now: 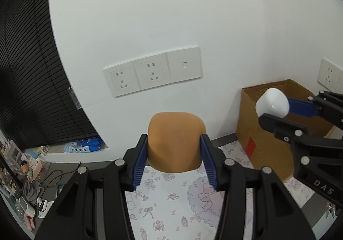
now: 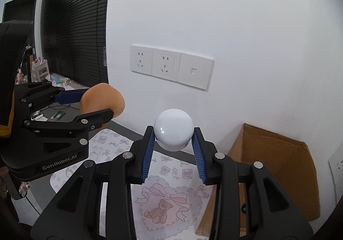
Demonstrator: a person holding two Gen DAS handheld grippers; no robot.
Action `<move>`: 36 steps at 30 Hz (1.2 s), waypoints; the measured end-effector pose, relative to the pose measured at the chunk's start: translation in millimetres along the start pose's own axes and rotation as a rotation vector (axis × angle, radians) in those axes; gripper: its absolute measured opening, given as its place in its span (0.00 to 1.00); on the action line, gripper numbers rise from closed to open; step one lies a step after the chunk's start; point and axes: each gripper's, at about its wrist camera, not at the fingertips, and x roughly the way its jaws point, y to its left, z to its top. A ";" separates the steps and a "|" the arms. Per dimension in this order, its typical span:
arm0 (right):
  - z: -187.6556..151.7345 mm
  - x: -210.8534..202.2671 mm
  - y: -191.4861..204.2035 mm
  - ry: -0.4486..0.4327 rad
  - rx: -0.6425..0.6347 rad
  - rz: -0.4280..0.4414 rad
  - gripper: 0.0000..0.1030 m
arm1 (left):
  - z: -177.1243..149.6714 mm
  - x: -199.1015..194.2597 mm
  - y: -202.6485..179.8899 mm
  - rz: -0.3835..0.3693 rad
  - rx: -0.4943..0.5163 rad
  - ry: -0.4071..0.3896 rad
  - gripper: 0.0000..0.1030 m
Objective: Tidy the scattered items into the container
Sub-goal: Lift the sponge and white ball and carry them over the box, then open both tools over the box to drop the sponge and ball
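Two grippers, each loaded — above the patterned mat (image 1: 171, 197).
Left gripper (image 1: 174, 149) pinches an orange sponge (image 1: 175, 139); right gripper (image 2: 173, 141) pinches a white rounded object (image 2: 173, 132) beside the cardboard box (image 2: 276, 167).

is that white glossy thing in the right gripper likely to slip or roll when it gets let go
The white rounded object looks smooth and glossy, with a highlight, so probably slippery. The right gripper pinches only its curved lower sides, a grip that may shift. Its domed shape suggests it could roll inside the cardboard box.
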 end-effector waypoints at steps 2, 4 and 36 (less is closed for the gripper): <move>-2.8 -2.3 -10.7 0.001 0.013 -0.017 0.36 | 3.6 1.4 -12.0 -0.017 0.012 -0.002 0.46; -5.8 -3.7 -22.7 0.006 0.025 -0.032 0.36 | 7.6 3.0 -23.8 -0.039 0.023 -0.004 0.46; -88.2 -22.0 -225.6 0.130 0.216 -0.299 0.36 | 56.9 75.3 -234.5 -0.342 0.191 0.035 0.46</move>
